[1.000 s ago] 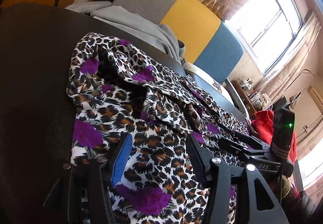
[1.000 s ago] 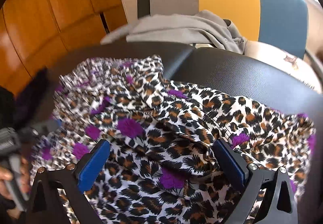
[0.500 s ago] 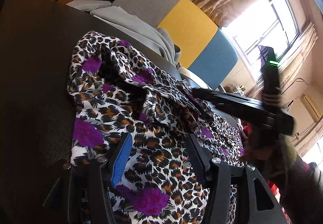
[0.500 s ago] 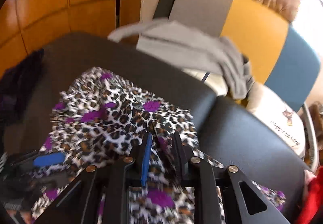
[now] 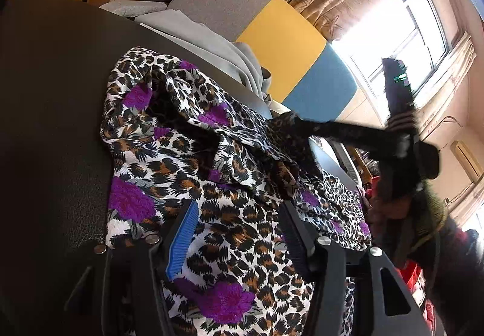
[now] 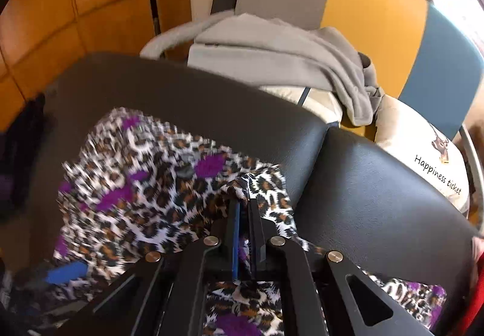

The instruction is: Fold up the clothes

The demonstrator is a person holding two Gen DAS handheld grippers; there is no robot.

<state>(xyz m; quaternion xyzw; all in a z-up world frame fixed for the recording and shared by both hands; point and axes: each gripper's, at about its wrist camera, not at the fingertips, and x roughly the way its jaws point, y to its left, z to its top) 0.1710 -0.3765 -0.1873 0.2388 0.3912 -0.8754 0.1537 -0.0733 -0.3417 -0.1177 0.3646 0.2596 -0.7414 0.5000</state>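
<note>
A leopard-print garment with purple flowers [image 5: 187,160] lies crumpled on a black leather seat [image 5: 54,94]. My left gripper [image 5: 237,209] stands open low over its near part, with cloth lying flat under and between the fingers. One of its blue pads [image 6: 66,272] shows blurred at the lower left of the right wrist view. My right gripper [image 6: 243,203] has its jaws closing down tight, with a fold of the garment [image 6: 145,184] pinched between the pads. From the left wrist view, the right gripper [image 5: 290,122] holds that fold raised above the pile.
A grey garment [image 6: 272,57] is draped behind the seat against a grey, yellow and blue chair back [image 5: 284,42]. A cream cushion with lettering [image 6: 423,160] lies at the right. Red cloth [image 5: 411,275] and a sleeve sit at the far right, and orange wall panels are at the left.
My right gripper went from wide open to shut on a fold, and swung across the garment, lifting the fold. The left gripper stayed put and open.
</note>
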